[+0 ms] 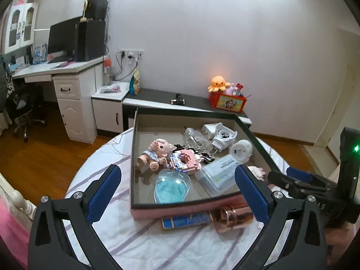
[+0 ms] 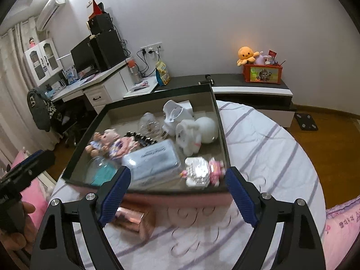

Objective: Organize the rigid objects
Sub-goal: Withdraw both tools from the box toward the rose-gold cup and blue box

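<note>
A pink-sided box with a black rim (image 1: 180,204) (image 2: 180,200) sits on a round surface under a striped sheet. It holds a pig doll (image 1: 157,153) (image 2: 101,141), a clear blue heart case (image 1: 172,187), a pale blue packet (image 1: 219,173) (image 2: 153,162), a pink block figure (image 1: 185,162), a white elephant toy (image 2: 189,139) and a pink-and-white block toy (image 2: 202,172). A copper-coloured cup (image 1: 234,219) (image 2: 132,221) and a blue booklet (image 1: 186,221) lie just in front of the box. My left gripper (image 1: 178,193) and right gripper (image 2: 177,195) hover at the box's near edge, both open and empty.
A low black-and-white cabinet (image 1: 157,96) stands behind, bearing a red toy bin (image 1: 228,103) with an orange octopus plush. A white desk with a monitor (image 1: 65,38) is at far left. Wooden floor surrounds the round surface; pink bedding (image 2: 342,222) lies at the right.
</note>
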`<state>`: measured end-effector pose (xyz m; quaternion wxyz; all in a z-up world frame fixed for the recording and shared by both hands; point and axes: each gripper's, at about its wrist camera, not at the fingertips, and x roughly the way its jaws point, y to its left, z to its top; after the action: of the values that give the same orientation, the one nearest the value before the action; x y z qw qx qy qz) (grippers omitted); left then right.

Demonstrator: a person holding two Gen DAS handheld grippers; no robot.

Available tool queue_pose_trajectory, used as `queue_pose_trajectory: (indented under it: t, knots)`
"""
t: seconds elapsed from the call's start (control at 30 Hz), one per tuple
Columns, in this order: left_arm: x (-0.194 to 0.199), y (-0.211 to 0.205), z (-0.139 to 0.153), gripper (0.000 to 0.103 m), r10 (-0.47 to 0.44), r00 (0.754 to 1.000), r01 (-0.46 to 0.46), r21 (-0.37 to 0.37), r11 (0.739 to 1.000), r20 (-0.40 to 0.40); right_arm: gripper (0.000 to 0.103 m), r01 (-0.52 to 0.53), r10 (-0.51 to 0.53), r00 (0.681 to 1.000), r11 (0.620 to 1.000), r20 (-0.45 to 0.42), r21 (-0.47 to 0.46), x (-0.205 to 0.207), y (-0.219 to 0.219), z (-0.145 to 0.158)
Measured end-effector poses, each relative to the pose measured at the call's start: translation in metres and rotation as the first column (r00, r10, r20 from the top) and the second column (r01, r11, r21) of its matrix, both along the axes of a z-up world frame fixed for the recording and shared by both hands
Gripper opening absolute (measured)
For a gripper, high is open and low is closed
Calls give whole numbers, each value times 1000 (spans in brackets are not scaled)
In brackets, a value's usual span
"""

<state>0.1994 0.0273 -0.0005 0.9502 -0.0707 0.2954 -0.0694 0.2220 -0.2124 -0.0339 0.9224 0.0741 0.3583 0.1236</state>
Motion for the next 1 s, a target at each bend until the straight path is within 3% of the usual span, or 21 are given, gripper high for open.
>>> queue_pose_trajectory:
  t: [0.2,0.4,0.67,0.8,1.0]
  knots:
    - [-42,0,19,103,-20,999,20,13,1000,49,88,-7,6,999,1000,37,15,-41,3,8]
    - [-81,-11,27,103,-43,995,37,72,997,90,88,-16,14,999,999,50,36,-72,4,7]
    - [-110,-13,12,103,18,995,-27,94,995,95,88,-6,4,999,999,48,39,-103,11,1]
    - [-121,-3,1,103,53,996,-57,49,997,66,88,-1,0,998,1000,69,13,-120,15,6]
    - [-130,5,-8,103,79,996,-82,49,995,50,88,9,-6,994,1000,106,-30,-135,27,14]
